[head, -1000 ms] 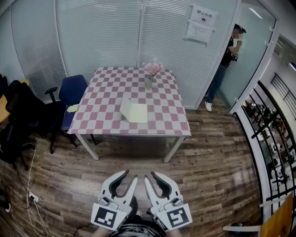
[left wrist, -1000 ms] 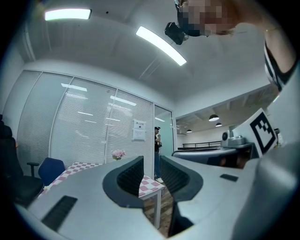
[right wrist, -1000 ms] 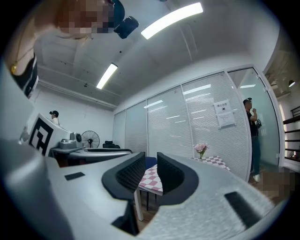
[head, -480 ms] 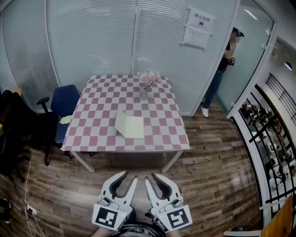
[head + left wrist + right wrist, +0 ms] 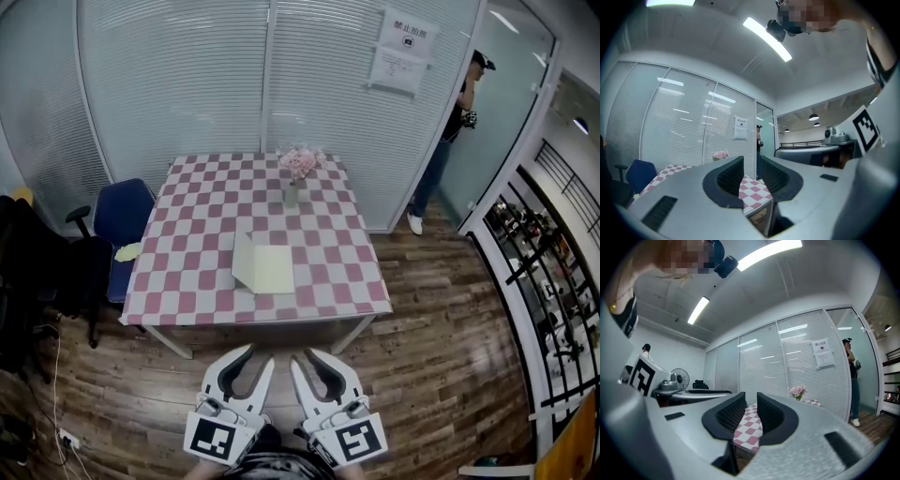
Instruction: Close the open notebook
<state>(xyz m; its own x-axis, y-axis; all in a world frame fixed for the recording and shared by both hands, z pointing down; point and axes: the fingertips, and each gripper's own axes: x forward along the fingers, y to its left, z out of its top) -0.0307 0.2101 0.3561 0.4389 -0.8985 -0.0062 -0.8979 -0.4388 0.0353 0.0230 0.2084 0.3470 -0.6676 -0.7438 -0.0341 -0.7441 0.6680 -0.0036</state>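
Notebook: the notebook (image 5: 265,267) lies open on the bench (image 5: 192,246), in the near half and about midway across. Its right page lies flat and pale yellow; its left leaf stands tilted up.
Bench: covered with a pink-and-white checked cloth, set against a glass wall with blinds.
Vase: a vase of pink flowers (image 5: 298,169) stands at the far edge of the bench, beyond the notebook and apart from it.
Left gripper: the left gripper (image 5: 260,354) is held level over the wooden floor (image 5: 427,361), short of the bench and well apart from the notebook. Its fingers (image 5: 729,176) are spread, with only the checked cloth showing in the gap between them.
Right gripper: the right gripper (image 5: 304,356) is just beside the left one, also short of the bench. Its fingers (image 5: 773,416) are spread, with nothing between them.
Markers: each gripper carries a cube with a black-and-white square marker, left (image 5: 217,439) and right (image 5: 354,439); these show patterns, not words.
Writing: two paper notices (image 5: 401,52) hang on the glass wall; the upper one has a short heading in Chinese characters, too small to read.
Chair: a blue chair (image 5: 127,211) stands at the bench's left side, with a small yellow thing (image 5: 128,251) on it.
Person: a person in dark clothes (image 5: 459,112) stands at the glass door to the right.
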